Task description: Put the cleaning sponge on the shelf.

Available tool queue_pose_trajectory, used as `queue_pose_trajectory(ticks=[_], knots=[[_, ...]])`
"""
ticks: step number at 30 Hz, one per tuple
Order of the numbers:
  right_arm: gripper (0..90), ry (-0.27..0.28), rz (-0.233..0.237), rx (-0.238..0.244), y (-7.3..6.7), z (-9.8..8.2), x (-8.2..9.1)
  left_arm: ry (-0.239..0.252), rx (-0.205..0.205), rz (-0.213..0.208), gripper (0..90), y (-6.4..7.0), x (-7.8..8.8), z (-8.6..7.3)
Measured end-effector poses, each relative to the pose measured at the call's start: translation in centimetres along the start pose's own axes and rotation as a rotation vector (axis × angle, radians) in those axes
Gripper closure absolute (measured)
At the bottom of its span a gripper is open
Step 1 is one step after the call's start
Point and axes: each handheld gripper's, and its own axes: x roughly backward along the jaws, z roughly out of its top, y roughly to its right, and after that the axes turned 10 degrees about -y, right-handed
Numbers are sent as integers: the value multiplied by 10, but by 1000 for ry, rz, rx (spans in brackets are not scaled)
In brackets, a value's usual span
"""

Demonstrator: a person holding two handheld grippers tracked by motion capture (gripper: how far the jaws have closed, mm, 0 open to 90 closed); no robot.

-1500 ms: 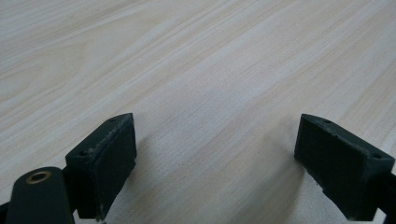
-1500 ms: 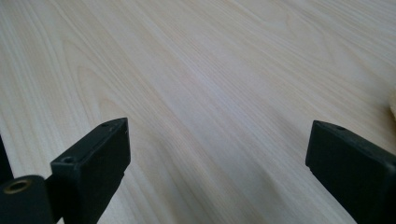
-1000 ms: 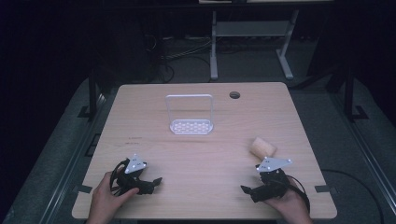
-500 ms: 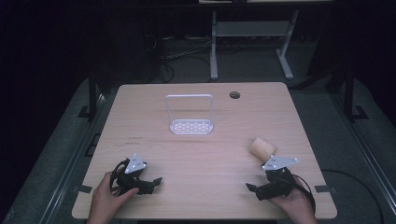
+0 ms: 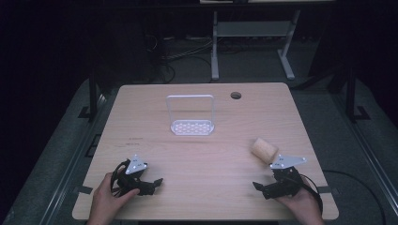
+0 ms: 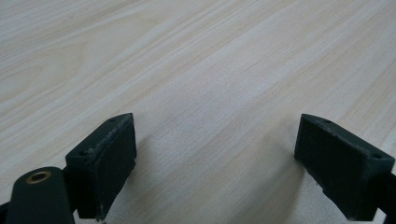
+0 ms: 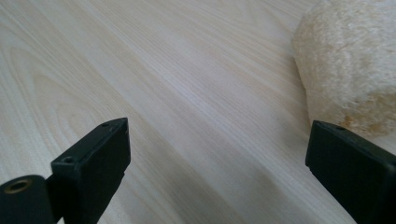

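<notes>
A pale, rough loofah-like roll (image 5: 264,150) lies on the wooden table (image 5: 202,154) at the right, just beyond my right gripper (image 5: 261,188). In the right gripper view the roll (image 7: 350,65) fills the upper right, right behind the right jaw, and my right gripper (image 7: 219,163) is open with bare wood between the jaws. My left gripper (image 5: 155,183) rests low at the table's front left, held by a hand. It (image 6: 215,158) is open over bare wood. A small white rack (image 5: 191,117) with a wire arch and a perforated base stands at mid-table.
A round cable hole (image 5: 235,95) sits near the table's far edge. Beyond the table stands a grey metal frame (image 5: 248,42) on a dark floor with cables. A black cable (image 5: 314,187) trails from the right gripper toward the table's front right corner.
My right gripper has drifted slightly to the right and toward the front edge. The left gripper and the roll have stayed put.
</notes>
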Motion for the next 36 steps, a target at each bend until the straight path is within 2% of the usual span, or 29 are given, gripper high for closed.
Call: queue_pose_trajectory(ticks=[15,16,36], knots=[[66,8,-33,-40,16,-7,5,0,0,0,121,0,0,0],[66,3,-34,-57,18,-8,6,0,0,0,121,0,0,0],[65,21,-58,-90,40,-10,9,0,0,0,121,0,0,0]])
